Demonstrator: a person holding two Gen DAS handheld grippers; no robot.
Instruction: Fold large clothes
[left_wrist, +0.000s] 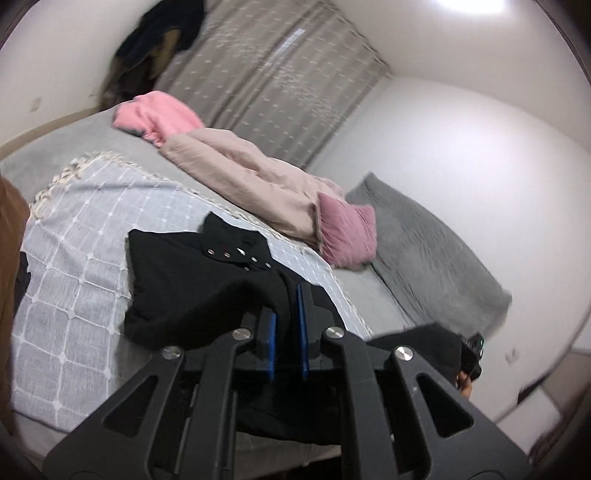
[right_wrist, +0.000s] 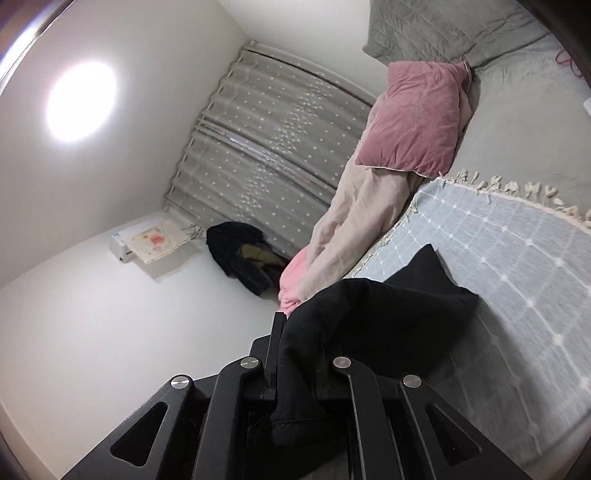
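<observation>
Both hand-held grippers, left (left_wrist: 286, 314) and right (right_wrist: 295, 339), are clamped on the black garment (left_wrist: 192, 280), lifting one edge off the checked blanket (left_wrist: 74, 258) on the bed. Only the left view shows its snap buttons (left_wrist: 236, 254); only the right shows the wall unit (right_wrist: 147, 240).

A home bedroom: a bed (left_wrist: 74, 147) with grey pillow (left_wrist: 424, 251), pink quilt (left_wrist: 251, 177), star-patterned curtains (left_wrist: 277, 81) upper centre.

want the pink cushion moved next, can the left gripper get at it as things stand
Probably not yet. The left gripper is shut on the black garment, so it has no free jaws. The path over the checked blanket to the pink cushion looks open otherwise.
</observation>
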